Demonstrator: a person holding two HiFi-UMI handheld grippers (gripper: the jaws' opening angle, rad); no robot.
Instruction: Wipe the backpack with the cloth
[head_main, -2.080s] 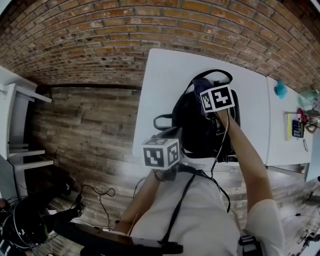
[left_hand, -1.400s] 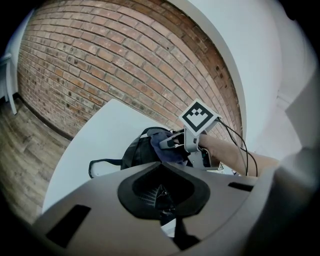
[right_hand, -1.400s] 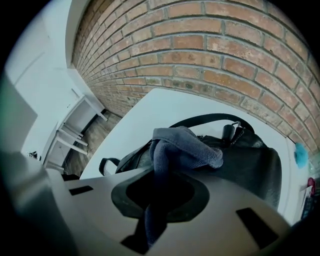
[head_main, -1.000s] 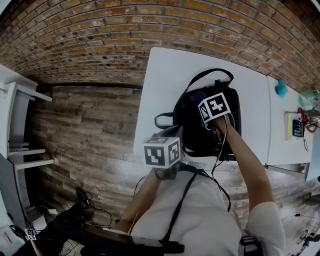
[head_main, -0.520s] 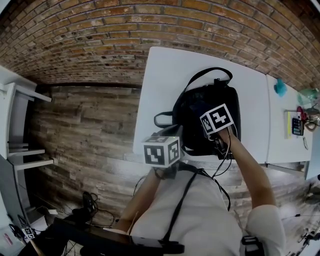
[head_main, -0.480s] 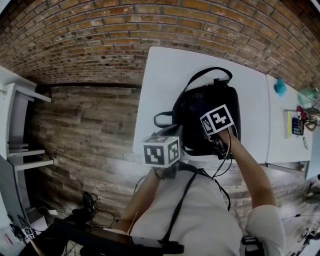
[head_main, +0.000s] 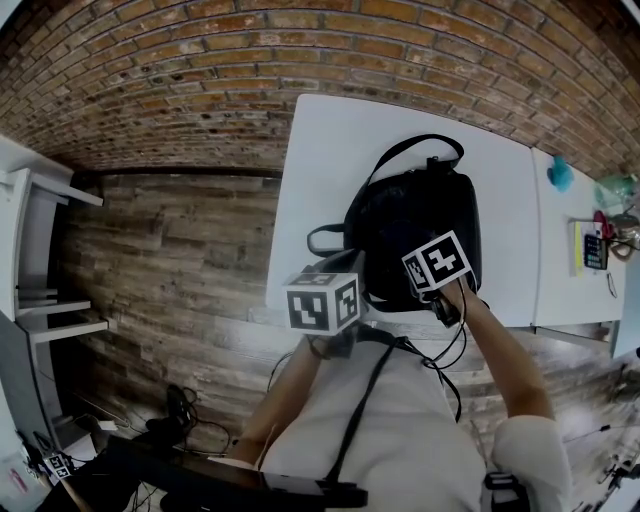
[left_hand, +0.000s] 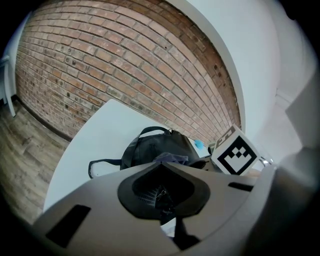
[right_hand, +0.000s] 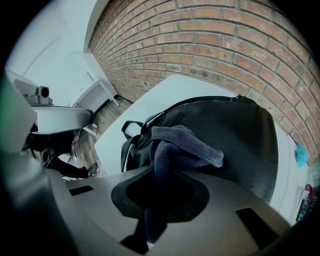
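A black backpack (head_main: 415, 225) lies flat on a white table (head_main: 340, 150) right of the head view's centre. Its carry handle (head_main: 425, 148) points toward the brick wall (head_main: 200, 70) along the top of the frame, and a strap loop (head_main: 322, 240) spills out to its left. The right gripper (head_main: 437, 265) sits over the lower right part of the backpack, close to the table's near edge. In the right gripper view its jaws are clamped on a dark blue cloth (right_hand: 182, 145), which rises from between them, folds over and rests against the backpack's dark fabric just ahead. The left gripper (head_main: 322, 305) hangs at the lower left corner of the backpack, over the table's near edge. In the left gripper view its jaws are drawn together, with only a dark sliver where they meet; what that sliver is cannot be made out. In that view the backpack fills the centre, and the right gripper's marker cube (left_hand: 235, 156) stands right of centre. Wooden floor (head_main: 170, 260) fills the left of the head view, and a small teal object (head_main: 561, 177) lies on the neighbouring table at the upper right.
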